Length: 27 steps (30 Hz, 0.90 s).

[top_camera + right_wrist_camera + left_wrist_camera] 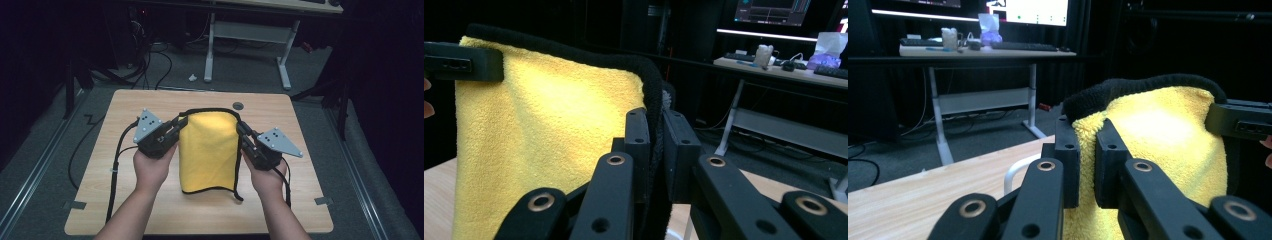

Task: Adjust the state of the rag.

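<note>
A yellow towel (209, 150) with a black hem hangs over the wooden table (125, 200), stretched between both grippers by its two upper corners. My left gripper (181, 121) is shut on the towel's upper left corner; in the left gripper view the yellow cloth (1158, 145) is pinched between the jaws of the left gripper (1087, 150). My right gripper (240, 128) is shut on the upper right corner, and in the right gripper view the black hem (655, 105) runs down between the jaws of the right gripper (657, 145). The towel's lower edge rests on the table.
A small dark round disc (238, 105) lies near the table's far edge. Beyond the table stands a white-legged desk (248, 31) with cables on the grey floor. In the gripper views a desk (983, 50) carries keyboards, bottles and monitors.
</note>
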Each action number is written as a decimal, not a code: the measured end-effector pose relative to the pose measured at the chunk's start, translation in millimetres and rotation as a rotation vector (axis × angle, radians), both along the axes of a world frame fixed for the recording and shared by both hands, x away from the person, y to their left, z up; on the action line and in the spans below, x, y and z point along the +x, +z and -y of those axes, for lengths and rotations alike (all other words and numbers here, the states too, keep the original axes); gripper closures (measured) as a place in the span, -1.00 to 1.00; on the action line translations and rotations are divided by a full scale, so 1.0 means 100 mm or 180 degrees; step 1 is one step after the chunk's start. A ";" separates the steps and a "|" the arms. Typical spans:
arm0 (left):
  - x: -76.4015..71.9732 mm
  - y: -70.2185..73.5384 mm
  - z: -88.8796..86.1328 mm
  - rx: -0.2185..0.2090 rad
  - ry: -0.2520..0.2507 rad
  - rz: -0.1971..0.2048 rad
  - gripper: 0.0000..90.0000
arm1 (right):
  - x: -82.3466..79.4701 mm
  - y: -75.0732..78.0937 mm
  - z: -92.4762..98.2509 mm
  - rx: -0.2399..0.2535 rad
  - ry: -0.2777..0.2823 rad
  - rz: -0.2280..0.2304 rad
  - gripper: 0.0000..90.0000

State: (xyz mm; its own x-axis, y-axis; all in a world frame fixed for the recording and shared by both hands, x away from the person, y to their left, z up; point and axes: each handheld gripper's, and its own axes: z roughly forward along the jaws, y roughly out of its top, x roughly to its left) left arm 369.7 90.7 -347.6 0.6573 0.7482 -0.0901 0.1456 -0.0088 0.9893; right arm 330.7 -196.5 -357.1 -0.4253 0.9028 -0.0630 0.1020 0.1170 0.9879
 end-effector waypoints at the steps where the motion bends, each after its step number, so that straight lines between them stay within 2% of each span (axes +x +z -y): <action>1: 0.01 0.02 0.00 0.0015 -0.0004 0.0017 0.85 | 0.01 0.01 0.00 0.0010 0.0003 0.0018 0.85; 12: 0.09 0.20 0.03 0.0033 0.0018 0.0164 0.86 | 0.06 0.18 0.02 0.0035 -0.0025 0.0122 0.85; 21: 0.18 0.49 0.07 0.0093 0.0030 0.0338 0.86 | 0.14 0.44 0.04 0.0058 -0.0051 0.0262 0.84; 27: 0.21 0.52 0.11 0.0116 0.0045 0.0361 0.86 | 0.18 0.50 0.05 0.0046 -0.0091 0.0289 0.85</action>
